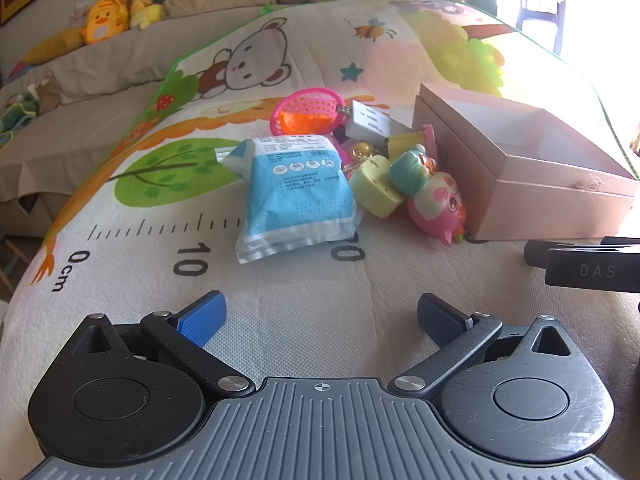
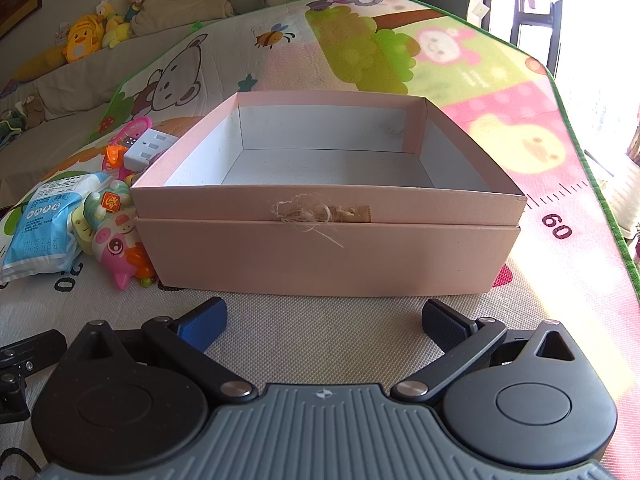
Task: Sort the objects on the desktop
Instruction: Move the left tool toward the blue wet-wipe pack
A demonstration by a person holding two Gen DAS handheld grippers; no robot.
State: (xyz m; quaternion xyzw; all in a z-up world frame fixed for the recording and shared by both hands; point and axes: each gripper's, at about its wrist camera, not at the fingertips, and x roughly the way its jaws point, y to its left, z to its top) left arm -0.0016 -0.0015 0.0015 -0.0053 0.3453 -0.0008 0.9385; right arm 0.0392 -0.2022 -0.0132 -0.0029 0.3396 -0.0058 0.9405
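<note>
Left claw, right claw: fully spread, nothing gripped. Pink box just ahead of right claw; blue packet ahead of left.

The far right corner of the open pink cardboard box washes out in window glare, and its floor hides behind its near wall from the left side; the small print on the blue-and-white sealed plastic packet is too fine to read. Behind that packet a gold bell-like trinket and something yellow are mostly buried under the toy heap; the black bar marked DAS runs off the right edge; the packet's near end is cut by the left edge in the other view.
</note>
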